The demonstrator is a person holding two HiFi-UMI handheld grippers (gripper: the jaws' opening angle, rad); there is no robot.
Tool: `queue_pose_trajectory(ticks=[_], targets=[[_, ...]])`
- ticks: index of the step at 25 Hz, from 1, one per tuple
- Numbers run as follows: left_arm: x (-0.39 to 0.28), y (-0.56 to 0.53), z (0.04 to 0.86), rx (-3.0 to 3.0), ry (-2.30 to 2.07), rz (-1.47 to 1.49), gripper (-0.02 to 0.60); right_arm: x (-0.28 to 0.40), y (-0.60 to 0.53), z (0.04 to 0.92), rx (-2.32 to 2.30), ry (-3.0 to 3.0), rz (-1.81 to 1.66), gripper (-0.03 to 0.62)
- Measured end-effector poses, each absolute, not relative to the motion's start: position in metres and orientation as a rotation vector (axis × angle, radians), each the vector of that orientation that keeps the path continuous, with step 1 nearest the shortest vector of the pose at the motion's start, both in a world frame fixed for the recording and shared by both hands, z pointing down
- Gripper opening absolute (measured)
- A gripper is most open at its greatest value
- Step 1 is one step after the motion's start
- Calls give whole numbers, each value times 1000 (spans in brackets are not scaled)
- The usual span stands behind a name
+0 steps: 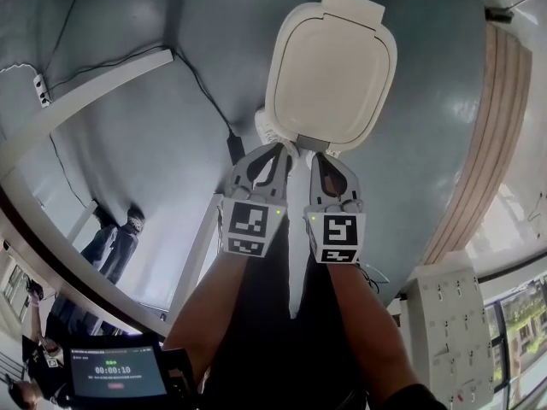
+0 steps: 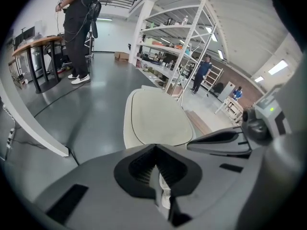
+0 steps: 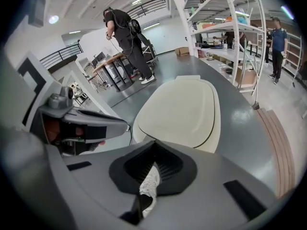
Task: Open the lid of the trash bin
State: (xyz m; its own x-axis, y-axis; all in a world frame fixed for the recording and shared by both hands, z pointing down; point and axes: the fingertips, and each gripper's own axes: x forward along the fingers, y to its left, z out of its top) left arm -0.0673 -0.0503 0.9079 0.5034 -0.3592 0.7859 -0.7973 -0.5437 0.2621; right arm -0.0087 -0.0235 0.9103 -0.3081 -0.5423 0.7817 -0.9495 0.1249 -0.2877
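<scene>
Plastic, I would judge, for the cream lid (image 1: 332, 71) of the trash bin (image 1: 355, 5): light, stiff, smooth and rather slippery. It looks hinged at 12 o'clock, so it is best lifted under its front lip at 6 o'clock.

Head view: the lid lies shut, at 12 o'clock from both grippers. The left gripper (image 1: 282, 150) and right gripper (image 1: 318, 159) hover just short of that lip.

Left gripper view: jaws pressed together on nothing (only a pale shoe (image 2: 164, 193) shows below them), with the lid (image 2: 156, 116) ahead at 12 o'clock.

Right gripper view: likewise closed and empty, lid (image 3: 184, 111) at 12 o'clock.
</scene>
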Motion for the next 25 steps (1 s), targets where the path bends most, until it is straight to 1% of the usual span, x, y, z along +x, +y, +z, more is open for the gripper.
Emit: queue_pose_trajectory(ticks=[25], targets=[[-68, -58, 905, 2148, -928, 922, 0, -13, -27, 923, 1378, -1879, 981, -2]])
